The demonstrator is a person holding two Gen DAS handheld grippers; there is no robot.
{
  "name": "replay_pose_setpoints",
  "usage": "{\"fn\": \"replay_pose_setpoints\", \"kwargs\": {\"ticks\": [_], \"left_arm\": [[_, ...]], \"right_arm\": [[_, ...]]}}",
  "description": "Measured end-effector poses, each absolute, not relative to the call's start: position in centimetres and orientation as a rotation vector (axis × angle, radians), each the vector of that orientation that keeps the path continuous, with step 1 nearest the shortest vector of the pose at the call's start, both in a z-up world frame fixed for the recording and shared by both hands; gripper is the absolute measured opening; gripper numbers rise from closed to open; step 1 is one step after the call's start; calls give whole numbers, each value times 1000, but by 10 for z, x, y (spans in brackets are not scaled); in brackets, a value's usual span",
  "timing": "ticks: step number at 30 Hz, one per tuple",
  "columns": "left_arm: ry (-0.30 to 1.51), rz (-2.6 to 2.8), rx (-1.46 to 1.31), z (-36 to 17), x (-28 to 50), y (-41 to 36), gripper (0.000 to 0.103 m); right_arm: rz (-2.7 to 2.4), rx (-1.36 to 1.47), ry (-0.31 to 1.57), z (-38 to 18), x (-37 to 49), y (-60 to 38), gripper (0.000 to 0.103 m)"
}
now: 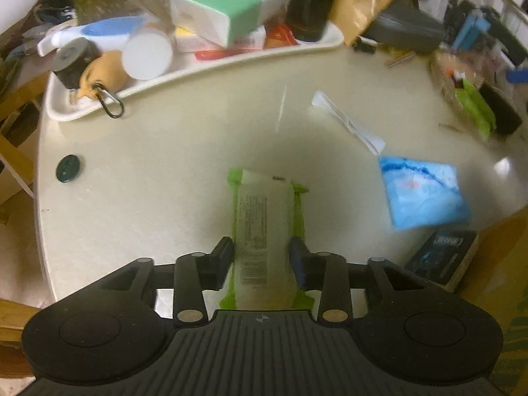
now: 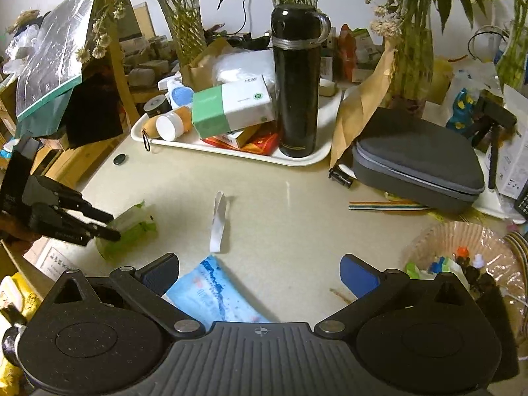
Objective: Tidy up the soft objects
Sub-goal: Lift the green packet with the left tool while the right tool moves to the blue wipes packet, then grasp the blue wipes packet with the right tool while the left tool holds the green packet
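My left gripper [image 1: 262, 247] is shut on a green-and-white soft wipes pack [image 1: 264, 227], held just above the cream table [image 1: 148, 165]. The right wrist view shows the left gripper [image 2: 109, 227] at the far left, gripping the same pack [image 2: 132, 227]. A blue soft tissue pack [image 1: 425, 194] lies on the table to the right of it. My right gripper [image 2: 260, 274] is open, and the blue pack [image 2: 214, 297] lies just inside its left finger [image 2: 161, 274]. A white tray [image 2: 297, 160] at the back holds a green-and-white tissue box [image 2: 231, 109].
A black flask [image 2: 297, 79] stands in the tray among jars and boxes. A white paper strip [image 2: 219, 221] lies mid-table. A grey zip case [image 2: 419, 161] and a plastic-wrapped basket [image 2: 462, 257] are at the right. A dark button [image 1: 68, 169] lies left. A dark box [image 1: 442, 257] sits off the table's right edge.
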State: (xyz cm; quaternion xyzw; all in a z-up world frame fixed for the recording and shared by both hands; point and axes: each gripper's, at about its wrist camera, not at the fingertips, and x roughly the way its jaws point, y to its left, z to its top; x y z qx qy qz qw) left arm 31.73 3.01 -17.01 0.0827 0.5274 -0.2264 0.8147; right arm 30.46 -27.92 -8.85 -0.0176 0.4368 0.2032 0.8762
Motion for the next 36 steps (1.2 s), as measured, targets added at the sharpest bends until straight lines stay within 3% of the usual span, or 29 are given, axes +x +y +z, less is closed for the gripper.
{"fn": "replay_pose_setpoints", "kwargs": {"ticks": [7,23,36], "left_arm": [[1148,-472,196,-179,324,21,50],[1046,-463,129,-167,305,38,46],[949,-458,25,-135,291,52,46]], "right_arm": [[468,-106,968,-101,327,-263,103],[731,-374,1312,-165,377,-186,103],[766,-679,1405,-210,367,-138,95]]}}
